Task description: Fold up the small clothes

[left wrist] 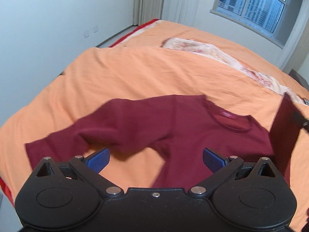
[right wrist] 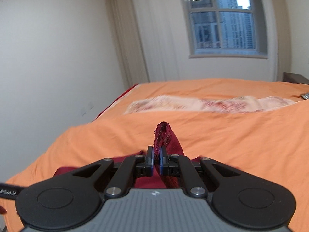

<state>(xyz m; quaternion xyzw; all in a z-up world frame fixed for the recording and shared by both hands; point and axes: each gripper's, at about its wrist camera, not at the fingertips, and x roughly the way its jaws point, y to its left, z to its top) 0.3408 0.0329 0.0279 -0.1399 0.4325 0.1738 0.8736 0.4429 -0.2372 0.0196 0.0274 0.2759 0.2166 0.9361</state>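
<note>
Two tools work one maroon top (left wrist: 173,127) spread on the orange bed (left wrist: 135,73). Your left tool (left wrist: 155,159) hangs spread and empty just over the near sleeve, which runs off leftward. Your right tool (right wrist: 157,159) is clenched on the other cuff (right wrist: 163,133), lifted.

I see the sweater (left wrist: 173,127) lying on the bed (left wrist: 135,73), spread across its near part, one sleeve (left wrist: 58,145) stretching out to the left and the collar (left wrist: 233,121) toward the right. My left tongs (left wrist: 155,159) hang spread above the sweater's near edge, gripping nothing. At the right, my right tongs (right wrist: 156,159) pinch the other sleeve's cuff (right wrist: 163,133), which stands up above the pads. Behind the sweater a blanket (left wrist: 202,48) lies across the bed. Beyond the bed stands the wall with the window (right wrist: 222,19), curtains (right wrist: 127,34) to its left.
</note>
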